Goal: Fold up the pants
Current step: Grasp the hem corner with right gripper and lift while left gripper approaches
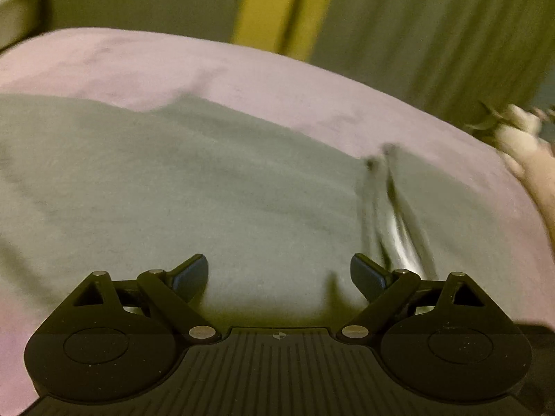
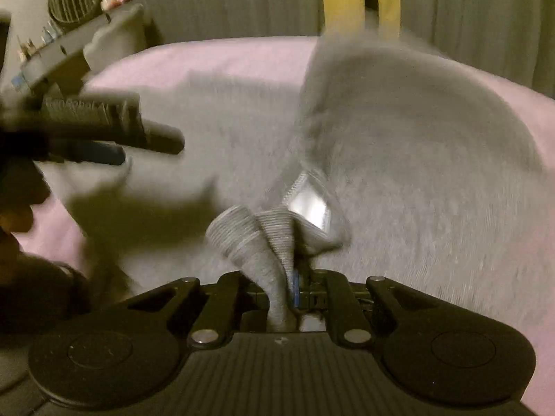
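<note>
Two grippers over grey pants on a pink bed

Two black grippers are at work here, and each one is held by a person. Soft grey pants (image 1: 173,190) lie spread out on a bed with a pale pink sheet (image 1: 121,62). The pants cover most of the sheet in both views.

From the left wrist view, the left gripper (image 1: 279,277) hangs over the flat grey cloth. Its jaws stand wide apart, with nothing between them. Its blue pads (image 1: 367,279) touch no cloth that I can see. Off to the right in that view, a blurry thin dark shape stands over the pants, and I cannot tell what it is.

From the right wrist view, the right gripper (image 2: 293,284) is pinched tight on a bunch of the pants. The ribbed grey band (image 2: 239,235) of the pants sticks up out of its closed jaws. A shiny white tag (image 2: 310,208) shows just behind the band. A big fold of grey cloth (image 2: 399,111) is lifted up and curves over the rest of the pants. It looks blurry.

The left gripper (image 2: 114,145) also shows at the left side of this view, above the pants. Behind the bed hang grey-green curtains (image 2: 451,10) with a yellow strip (image 2: 341,0) between them.
</note>
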`<state>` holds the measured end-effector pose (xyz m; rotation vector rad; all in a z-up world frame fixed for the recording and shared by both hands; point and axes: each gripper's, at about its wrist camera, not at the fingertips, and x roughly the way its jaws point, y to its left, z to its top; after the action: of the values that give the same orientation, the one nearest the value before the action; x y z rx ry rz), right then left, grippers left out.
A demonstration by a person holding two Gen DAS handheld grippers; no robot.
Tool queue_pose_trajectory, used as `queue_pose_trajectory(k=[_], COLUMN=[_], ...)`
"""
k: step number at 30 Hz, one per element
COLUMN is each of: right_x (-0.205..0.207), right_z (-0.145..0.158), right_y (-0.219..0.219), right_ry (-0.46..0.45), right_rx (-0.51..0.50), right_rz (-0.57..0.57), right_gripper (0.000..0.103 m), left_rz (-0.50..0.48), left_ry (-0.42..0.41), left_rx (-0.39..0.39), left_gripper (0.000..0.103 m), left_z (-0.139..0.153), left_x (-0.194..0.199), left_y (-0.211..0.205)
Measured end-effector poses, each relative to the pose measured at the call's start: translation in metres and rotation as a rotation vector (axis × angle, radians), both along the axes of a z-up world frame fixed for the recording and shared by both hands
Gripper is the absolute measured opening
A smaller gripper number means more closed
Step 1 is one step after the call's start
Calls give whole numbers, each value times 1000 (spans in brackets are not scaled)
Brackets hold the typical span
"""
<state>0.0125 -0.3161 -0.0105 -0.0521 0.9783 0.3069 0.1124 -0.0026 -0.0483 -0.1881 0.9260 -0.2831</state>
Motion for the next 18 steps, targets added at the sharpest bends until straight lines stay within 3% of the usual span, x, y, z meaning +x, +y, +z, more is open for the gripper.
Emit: queue_pose_trajectory(k=[3, 7, 9, 13, 18], right_x=[-2, -9, -11, -16, -26], right_z=[13, 15, 17, 23, 30], right_y=[-12, -10, -5, -6, -12], right_ry=[22, 31, 10, 1, -1], right_rx=[83, 46, 24, 47, 75], right_rz=[-33, -25, -4, -28, -41], right_gripper=[11, 11, 11, 11, 11], left_rz=[-96, -222, -217, -160, -124], left_ry=[23, 26, 44, 100, 95], left_rx=[-45, -56, -89, -235, -259], left_gripper=[95, 95, 95, 96, 96], left_z=[-9, -14, -17, -27, -33], left_x=[7, 18, 31, 66, 97], left_y=[-17, -47, -51, -48, -64])
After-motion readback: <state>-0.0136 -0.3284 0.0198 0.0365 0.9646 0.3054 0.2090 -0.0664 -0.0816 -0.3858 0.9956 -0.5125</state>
